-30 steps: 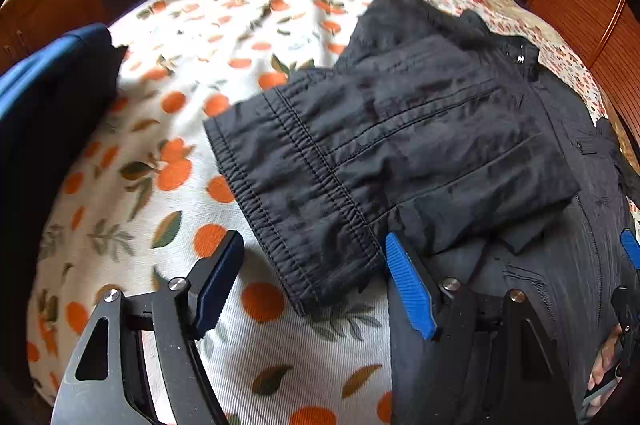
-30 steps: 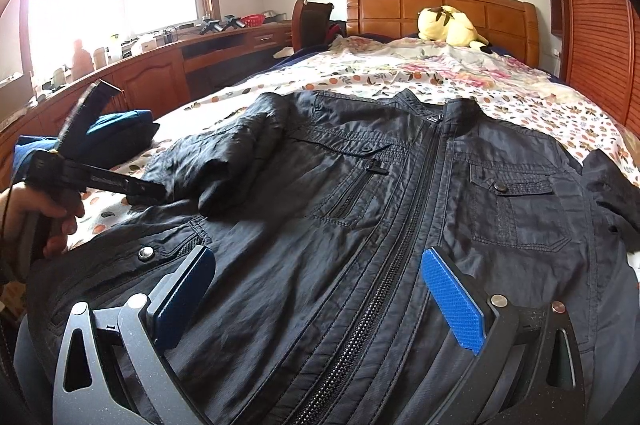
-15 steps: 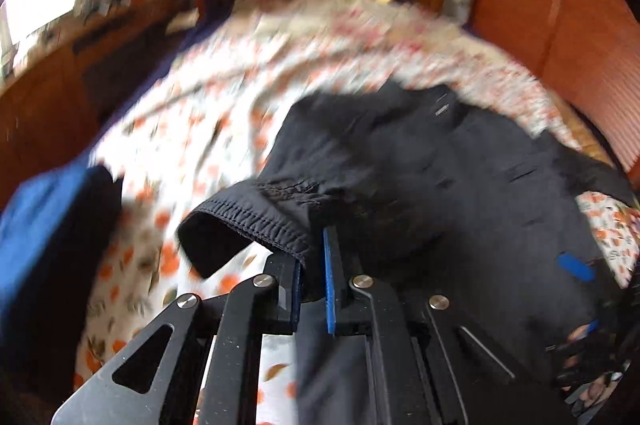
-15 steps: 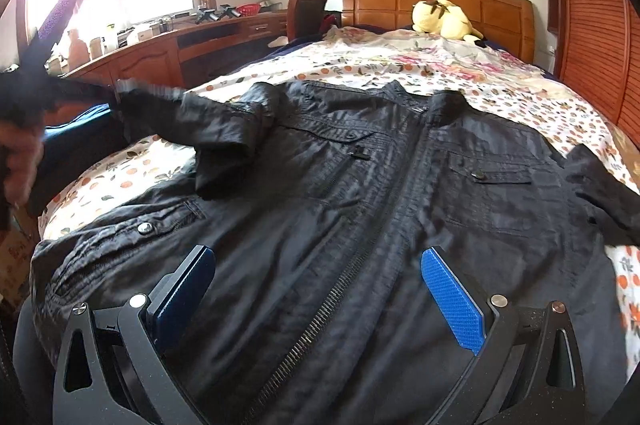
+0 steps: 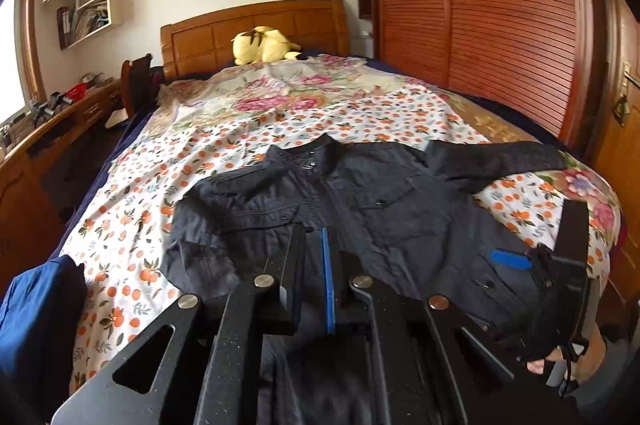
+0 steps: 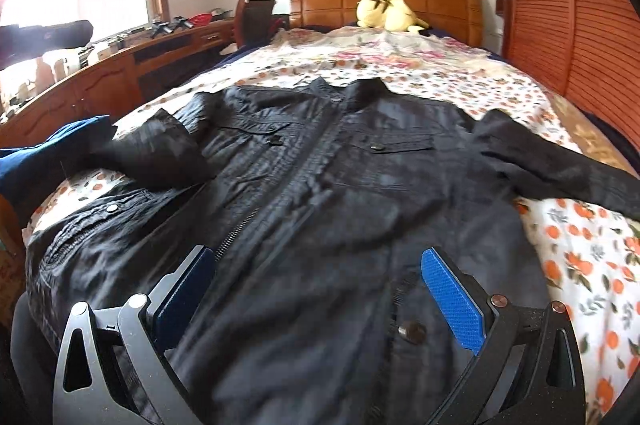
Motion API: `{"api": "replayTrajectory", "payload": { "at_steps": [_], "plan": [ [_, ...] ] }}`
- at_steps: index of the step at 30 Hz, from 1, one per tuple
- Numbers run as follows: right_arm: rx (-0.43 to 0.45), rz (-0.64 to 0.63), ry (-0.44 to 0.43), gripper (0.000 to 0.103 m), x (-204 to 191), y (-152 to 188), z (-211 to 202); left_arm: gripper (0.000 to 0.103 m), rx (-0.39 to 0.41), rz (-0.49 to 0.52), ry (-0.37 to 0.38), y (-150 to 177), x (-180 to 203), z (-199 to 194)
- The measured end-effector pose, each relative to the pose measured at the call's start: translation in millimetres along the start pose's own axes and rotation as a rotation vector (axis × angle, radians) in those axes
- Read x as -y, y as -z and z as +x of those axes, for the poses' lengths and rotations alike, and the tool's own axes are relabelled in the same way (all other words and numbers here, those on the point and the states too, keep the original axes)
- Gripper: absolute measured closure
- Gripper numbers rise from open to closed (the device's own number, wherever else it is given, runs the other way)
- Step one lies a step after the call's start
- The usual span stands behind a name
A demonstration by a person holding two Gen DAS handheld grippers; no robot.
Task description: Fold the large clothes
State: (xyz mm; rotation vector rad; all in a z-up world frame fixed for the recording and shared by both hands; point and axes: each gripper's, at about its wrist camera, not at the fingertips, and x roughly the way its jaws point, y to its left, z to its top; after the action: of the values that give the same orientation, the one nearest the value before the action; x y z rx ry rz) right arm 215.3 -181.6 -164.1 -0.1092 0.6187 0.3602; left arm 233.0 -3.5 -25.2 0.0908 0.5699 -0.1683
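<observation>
Since the earlier frame, left tongs (image 5: 312,265) have clamped on the sleeve and lifted it. Wooden bed w/ orange-print sheet (image 6: 580,257) carries black zip-front jacket (image 6: 340,193), spread flat. Right tongs (image 6: 324,293) gape wide above its hem, gripping nothing.

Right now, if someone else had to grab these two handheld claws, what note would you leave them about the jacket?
Left gripper: its jaws have just been closing and are shut, with dark cloth between them, apparently the end of the near sleeve.
Right gripper: open, holding nothing, above the jacket's lower front.
Jacket: face up on the bed, front closed; the other sleeve lies spread sideways.
Done: jacket laid out, one sleeve gripped.
Left: probably fold both sleeves in, then the body.
</observation>
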Motion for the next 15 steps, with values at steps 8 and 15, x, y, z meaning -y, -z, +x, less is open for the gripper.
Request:
{"api": "replayTrajectory", "payload": {
  "at_steps": [8,15],
  "plan": [
    [0.014,-0.014,-0.017,0.000,-22,-13,-13,0.092,0.028,-0.097,0.023,22,-16,-34],
    [0.010,-0.095,-0.107,0.001,-58,-18,-1,0.037,0.049,-0.149,-0.050,66,-54,-61]
  ]
}}
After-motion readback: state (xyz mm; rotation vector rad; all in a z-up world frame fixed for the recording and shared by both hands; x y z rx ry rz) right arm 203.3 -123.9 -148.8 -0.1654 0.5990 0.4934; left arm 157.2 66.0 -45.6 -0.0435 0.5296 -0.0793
